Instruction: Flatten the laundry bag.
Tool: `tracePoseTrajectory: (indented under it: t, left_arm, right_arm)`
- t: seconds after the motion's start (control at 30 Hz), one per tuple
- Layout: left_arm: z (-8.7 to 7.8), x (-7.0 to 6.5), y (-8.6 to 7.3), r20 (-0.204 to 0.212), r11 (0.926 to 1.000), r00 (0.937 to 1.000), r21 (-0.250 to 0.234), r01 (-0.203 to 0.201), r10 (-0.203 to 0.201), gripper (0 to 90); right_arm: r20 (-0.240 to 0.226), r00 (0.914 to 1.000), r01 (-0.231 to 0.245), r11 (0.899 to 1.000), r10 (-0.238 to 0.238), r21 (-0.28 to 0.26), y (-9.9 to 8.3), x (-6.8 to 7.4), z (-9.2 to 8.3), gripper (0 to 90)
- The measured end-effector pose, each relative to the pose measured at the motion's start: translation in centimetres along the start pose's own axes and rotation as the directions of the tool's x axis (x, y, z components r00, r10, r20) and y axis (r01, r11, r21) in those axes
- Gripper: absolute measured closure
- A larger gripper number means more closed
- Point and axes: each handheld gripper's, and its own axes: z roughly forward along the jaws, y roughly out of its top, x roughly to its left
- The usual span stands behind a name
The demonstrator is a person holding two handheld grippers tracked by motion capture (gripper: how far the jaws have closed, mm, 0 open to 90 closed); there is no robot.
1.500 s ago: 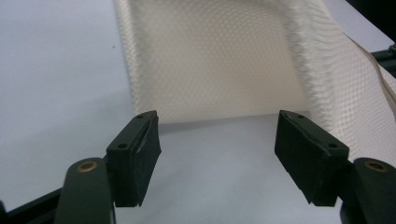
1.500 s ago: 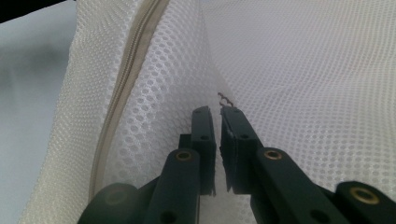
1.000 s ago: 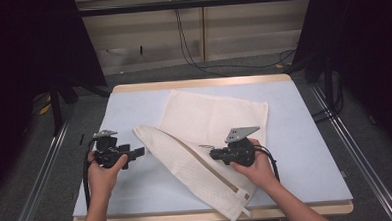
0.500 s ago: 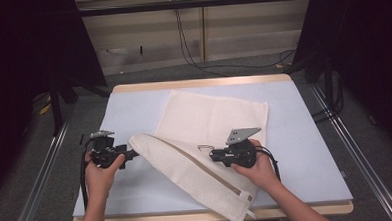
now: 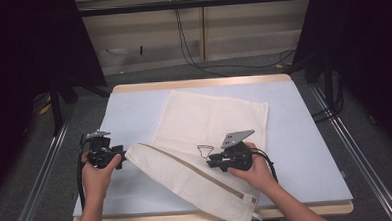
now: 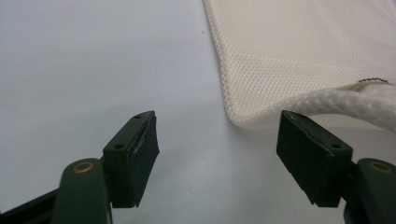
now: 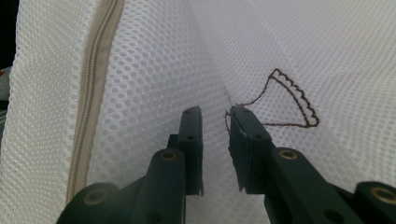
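A white mesh bag lies on the pale table, its near part folded over in a diagonal band with a beige zipper. My left gripper rests on the table at the band's left end. Its jaws stand wide open, and the rolled mesh edge lies just beyond the right jaw without touching it. My right gripper lies low on the mesh beside a brown stitched outline. Its jaws have just been opening and stand a narrow gap apart, with mesh under them and nothing pinched.
The table's wooden edge runs along the far side. Metal rails flank the table on both sides. Black cables hang against the back wall. Bare table surface shows left of the bag.
The left end of the folded band has sunk flatter onto the table near the left gripper, which shifted slightly left. The right gripper stayed in place.
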Motion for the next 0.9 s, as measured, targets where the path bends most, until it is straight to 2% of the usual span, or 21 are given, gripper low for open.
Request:
tracePoseTrajectory:
  t: [0.1, 0.17, 0.27, 0.33, 0.37, 0.4, 0.43, 0.47, 0.5, 0.53, 0.57, 0.6, 0.67, 0.7, 0.73, 0.77, 0.8, 0.83, 0.87, 0.9]
  left_arm:
    - [0.1, 0.0, 0.1, -0.005, 1.0000, 1.0000, -0.001, -0.004, 0.004, 28.7]
    - [0.2, 0.1, 0.0, -0.007, 0.9999, 0.9999, -0.005, 0.010, -0.010, 28.4]
    - [0.1, 0.7, -0.1, -0.019, 0.9999, 0.9998, 0.005, 0.011, -0.011, 28.3]
    - [0.1, 0.8, -0.1, -0.017, 0.9999, 0.9998, 0.009, 0.012, -0.011, 28.3]
    - [0.2, 0.9, -0.1, -0.019, 0.9997, 0.9995, 0.004, 0.024, -0.024, 28.1]
    - [0.2, 0.9, -0.1, -0.017, 0.9998, 0.9998, 0.012, 0.015, -0.014, 28.1]
    - [0.3, 0.8, -0.1, -0.014, 0.9997, 0.9996, 0.005, 0.024, -0.023, 28.0]
    - [0.4, 0.8, -0.1, -0.015, 0.9998, 0.9998, 0.013, 0.012, -0.012, 28.1]
    - [0.4, 0.8, -0.1, -0.015, 0.9998, 0.9998, 0.013, 0.012, -0.012, 28.1]
    - [0.5, 0.7, -0.1, -0.013, 0.9998, 0.9998, 0.011, 0.016, -0.016, 28.1]
    - [0.6, 0.6, -0.1, -0.009, 0.9998, 0.9999, 0.018, 0.011, -0.011, 28.2]
    - [0.6, 0.6, -0.1, -0.009, 0.9998, 0.9999, 0.018, 0.011, -0.011, 28.3]
    - [0.7, 0.6, -0.1, -0.008, 0.9997, 0.9999, 0.022, 0.009, -0.009, 28.2]
    - [0.7, 0.6, -0.1, -0.009, 0.9996, 0.9999, 0.026, 0.008, -0.008, 28.3]
    - [0.7, 0.6, -0.1, -0.009, 0.9996, 0.9999, 0.026, 0.008, -0.008, 28.3]
    - [0.8, 0.5, -0.1, -0.007, 0.9997, 0.9998, 0.020, 0.017, -0.017, 28.2]
    - [0.8, 0.5, -0.1, -0.007, 0.9997, 0.9998, 0.020, 0.017, -0.017, 28.3]
    - [0.8, 0.5, -0.1, -0.007, 0.9996, 1.0000, 0.029, 0.005, -0.005, 28.3]
    - [0.8, 0.5, -0.1, -0.007, 0.9996, 1.0000, 0.029, 0.005, -0.005, 28.3]
    - [0.9, 0.4, -0.1, -0.011, 0.9995, 0.9999, 0.031, -0.001, 0.002, 28.3]
  right_arm:
    - [0.004, 1.0000, 0.007, 1.000, -0.007, 0.009, -0.1, -0.1, 0.0, 73.3]
    - [0.012, 0.9999, 0.001, 1.000, -0.001, 0.006, -0.1, -0.2, -0.2, 70.5]
    - [0.079, 0.9965, -0.024, 1.000, 0.025, -0.015, -0.3, -1.0, -1.2, 60.7]
    - [0.144, 0.9888, -0.036, 0.999, 0.038, -0.016, -0.5, -1.4, -1.6, 52.4]
    - [0.174, 0.9839, -0.037, 0.999, 0.039, -0.017, -0.7, -1.7, -1.8, 50.8]
    - [0.189, 0.9809, -0.041, 0.999, 0.044, -0.019, -0.8, -2.0, -1.9, 49.2]
    - [0.216, 0.9750, -0.050, 0.999, 0.053, -0.020, -1.0, -2.3, -2.0, 47.4]
    - [0.246, 0.9675, -0.056, 0.998, 0.058, -0.016, -1.2, -2.6, -2.1, 47.1]
    - [0.246, 0.9675, -0.056, 0.998, 0.058, -0.016, -1.2, -2.6, -2.1, 47.1]
    - [0.262, 0.9631, -0.064, 0.998, 0.064, -0.006, -1.4, -2.9, -2.2, 47.0]
    - [0.297, 0.9518, -0.084, 0.996, 0.076, 0.015, -1.8, -3.7, -2.2, 46.6]
    - [0.304, 0.9490, -0.094, 0.995, 0.082, 0.024, -2.0, -4.0, -2.1, 46.4]
    - [0.308, 0.9486, -0.088, 0.996, 0.073, 0.033, -2.1, -4.2, -2.0, 46.6]
    - [0.306, 0.9500, -0.089, 0.993, 0.062, 0.075, -2.4, -4.7, -1.7, 49.4]
    - [0.306, 0.9500, -0.089, 0.993, 0.062, 0.075, -2.4, -4.7, -1.7, 49.4]
    - [0.288, 0.9557, -0.086, 0.993, 0.061, 0.076, -2.4, -4.9, -1.3, 53.9]
    - [0.282, 0.9577, -0.084, 0.993, 0.056, 0.087, -2.3, -4.8, -1.3, 58.8]
    - [0.263, 0.9638, -0.071, 0.992, 0.042, 0.101, -2.1, -4.8, -1.3, 64.1]
    - [0.263, 0.9638, -0.071, 0.992, 0.042, 0.101, -2.1, -4.8, -1.3, 64.1]
    - [0.241, 0.9695, -0.075, 0.991, 0.047, 0.112, -1.9, -4.7, -1.2, 72.9]
